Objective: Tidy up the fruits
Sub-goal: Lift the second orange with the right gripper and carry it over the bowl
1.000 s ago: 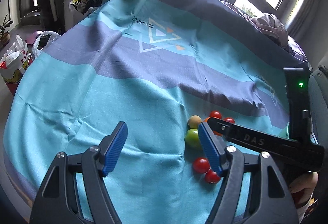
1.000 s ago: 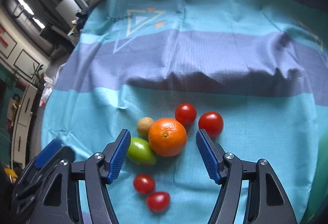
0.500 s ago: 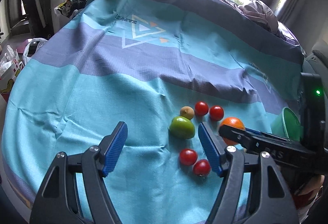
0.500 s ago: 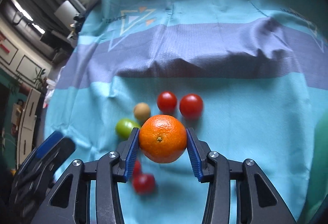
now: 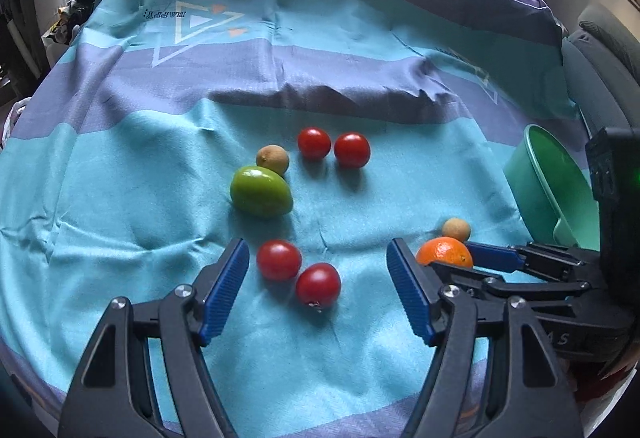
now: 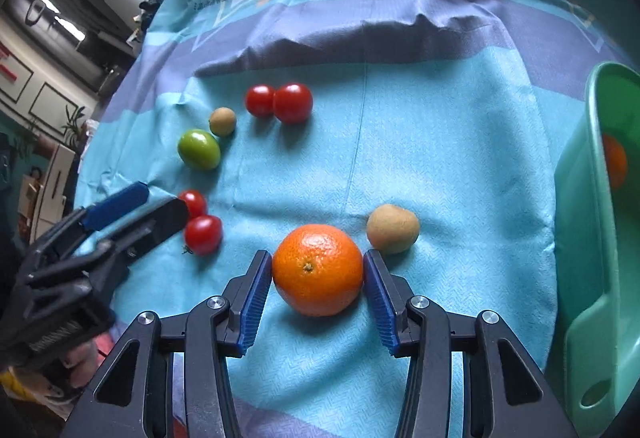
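Pinching the orange (image 6: 318, 270) at its widest part, the right gripper (image 6: 318, 272) has its two blue pads pressed on the fruit's left and right flanks in the lower middle of the right wrist view. Its jaws have just eased open slightly after closing on the fruit, though the pads look to be touching the peel on both sides. A grip across the middle suits a round, firm fruit, since it is less likely to squirt out than one held near the top.

At the right edge of that view stands the green bowl (image 6: 592, 197), tipped so its mouth faces the fruit, with something orange already showing inside. That suggests the bowl is where the sorted fruit goes, and the held orange is probably bound for it.

A small tan fruit (image 6: 393, 229) lies just beside the right pad, close enough to be nudged as the gripper travels.

In the left wrist view the left gripper (image 5: 318, 286) has its fingers spread wide and empty, low in the frame above two red tomatoes (image 5: 298, 272) that lie near each other on the teal cloth (image 5: 120, 197). It looks lined up for one of them, so the wide spread makes sense.

Higher in that frame, a green fruit (image 5: 261, 191) touches another tan fruit (image 5: 273, 159), and two more tomatoes (image 5: 333, 146) sit side by side to their right, all still waiting to be sorted.
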Tool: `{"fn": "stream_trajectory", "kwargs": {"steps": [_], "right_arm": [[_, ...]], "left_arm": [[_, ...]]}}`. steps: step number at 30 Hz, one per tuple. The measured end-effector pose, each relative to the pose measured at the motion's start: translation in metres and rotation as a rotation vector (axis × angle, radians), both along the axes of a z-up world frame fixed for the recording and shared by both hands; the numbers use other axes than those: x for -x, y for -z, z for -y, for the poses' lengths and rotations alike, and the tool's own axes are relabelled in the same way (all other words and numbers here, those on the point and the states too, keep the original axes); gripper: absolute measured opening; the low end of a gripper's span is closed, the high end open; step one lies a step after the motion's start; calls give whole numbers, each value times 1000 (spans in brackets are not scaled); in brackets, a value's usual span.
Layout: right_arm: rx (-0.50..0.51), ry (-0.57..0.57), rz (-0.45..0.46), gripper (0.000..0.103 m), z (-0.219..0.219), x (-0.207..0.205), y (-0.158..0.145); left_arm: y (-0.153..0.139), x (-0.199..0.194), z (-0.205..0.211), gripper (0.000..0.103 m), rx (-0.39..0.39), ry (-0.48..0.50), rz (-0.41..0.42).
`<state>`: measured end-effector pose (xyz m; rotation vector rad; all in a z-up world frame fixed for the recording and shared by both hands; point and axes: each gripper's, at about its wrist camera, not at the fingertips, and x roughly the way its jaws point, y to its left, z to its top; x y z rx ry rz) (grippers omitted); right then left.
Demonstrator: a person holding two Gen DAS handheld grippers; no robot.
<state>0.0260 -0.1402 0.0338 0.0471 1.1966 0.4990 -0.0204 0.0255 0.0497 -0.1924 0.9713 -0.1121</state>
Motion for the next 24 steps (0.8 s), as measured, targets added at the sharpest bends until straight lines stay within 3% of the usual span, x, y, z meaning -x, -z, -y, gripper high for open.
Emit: {"fn": "stream_trajectory", "kwargs": {"steps": [5,9,16,21,24], "right_arm": [[-40,36,89,53,17,5,-29],[-119,98,109,53,33,3,-37],[-171,103,-9,53,24,-4,-11],[-155,89,-59,53,16,-7,5],[-137,80,-65,49,11,-8,12]], "left_arm": [[0,2,11,72,70,56,-9],[7,3,35,71,117,127,-30],[25,-1,64,63,105,179,-65],[31,-8,65,52,195,187,-81],[32,-8,69,45,188,198,-76]]}}
